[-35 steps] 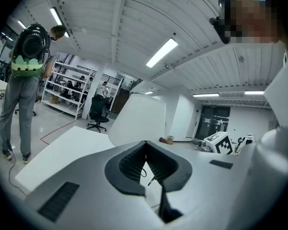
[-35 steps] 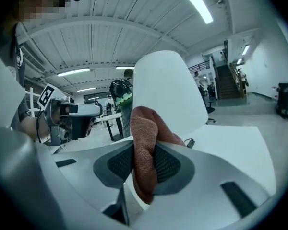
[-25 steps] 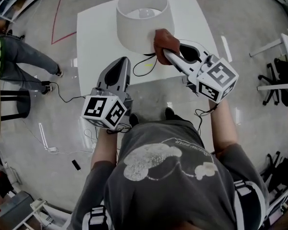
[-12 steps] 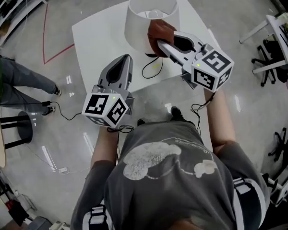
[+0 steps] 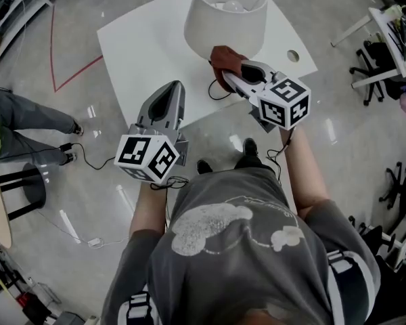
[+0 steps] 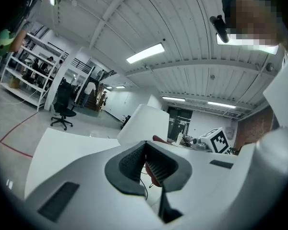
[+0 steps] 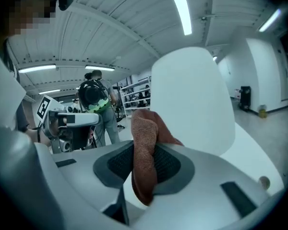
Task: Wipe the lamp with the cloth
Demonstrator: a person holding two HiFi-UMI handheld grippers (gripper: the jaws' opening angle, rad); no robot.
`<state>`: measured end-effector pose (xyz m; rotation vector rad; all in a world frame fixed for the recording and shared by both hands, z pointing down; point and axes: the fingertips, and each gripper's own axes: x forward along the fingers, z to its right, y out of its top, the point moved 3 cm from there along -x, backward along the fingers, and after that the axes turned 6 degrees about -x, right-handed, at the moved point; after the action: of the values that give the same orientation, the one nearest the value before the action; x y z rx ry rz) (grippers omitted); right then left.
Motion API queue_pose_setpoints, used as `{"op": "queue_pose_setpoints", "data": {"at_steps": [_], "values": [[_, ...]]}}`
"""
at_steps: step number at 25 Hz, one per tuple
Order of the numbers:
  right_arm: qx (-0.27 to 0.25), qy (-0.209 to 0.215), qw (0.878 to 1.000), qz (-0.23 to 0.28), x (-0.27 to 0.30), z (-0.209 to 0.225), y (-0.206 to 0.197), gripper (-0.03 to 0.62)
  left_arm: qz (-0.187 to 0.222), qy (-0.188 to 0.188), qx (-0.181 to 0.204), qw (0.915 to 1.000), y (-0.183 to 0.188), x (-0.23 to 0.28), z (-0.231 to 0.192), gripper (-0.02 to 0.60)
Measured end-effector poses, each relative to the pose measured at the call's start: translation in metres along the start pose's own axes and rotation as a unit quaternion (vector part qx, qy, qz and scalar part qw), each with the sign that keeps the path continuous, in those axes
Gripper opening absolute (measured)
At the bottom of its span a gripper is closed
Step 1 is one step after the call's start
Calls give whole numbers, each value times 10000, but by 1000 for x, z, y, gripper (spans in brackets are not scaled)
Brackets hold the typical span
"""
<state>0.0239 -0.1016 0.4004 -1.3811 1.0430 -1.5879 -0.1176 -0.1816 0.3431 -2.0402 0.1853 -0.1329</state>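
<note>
A lamp with a white shade [image 5: 224, 15] stands at the far side of a white table [image 5: 142, 46]. My right gripper [image 5: 229, 75] is shut on a brown cloth [image 5: 222, 58] and presses it against the shade's near lower edge. In the right gripper view the cloth [image 7: 145, 128] hangs folded between the jaws, with the shade [image 7: 194, 95] just behind it. My left gripper [image 5: 169, 93] is shut with nothing in it. It hovers over the table's near edge, left of the lamp [image 6: 145, 121], and its view shows the cloth [image 6: 158, 139] beyond the jaws.
A black cable [image 5: 216, 95] loops on the table by the lamp and runs down to the floor. The table has a round hole [image 5: 293, 56] at the right. A person [image 5: 24, 114] stands at the left beside a stool [image 5: 27, 181]. Office chairs [image 5: 375, 66] stand at the right.
My right gripper has slid the cloth round the shade, from its right side to its near lower edge. The left gripper has stayed about where it was.
</note>
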Motion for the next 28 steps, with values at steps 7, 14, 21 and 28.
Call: {"op": "queue_pose_setpoints", "data": {"at_steps": [7,14,21,28], "values": [[114,92,9996,-231,8,-25,-23,97,-95,171,-129,9997,-8,-19,-16,9],[-69,311,9989,334,-30,-28,13,97,146,433,95,9989,2,-10,6,8],[-426,557,9903,1200,-38,-29,86,97,423,547,409,9968,35,-6,13,9],[-444,-232,9886,1418,-25,-18,131,97,519,250,431,9974,57,-1,-12,9]]}}
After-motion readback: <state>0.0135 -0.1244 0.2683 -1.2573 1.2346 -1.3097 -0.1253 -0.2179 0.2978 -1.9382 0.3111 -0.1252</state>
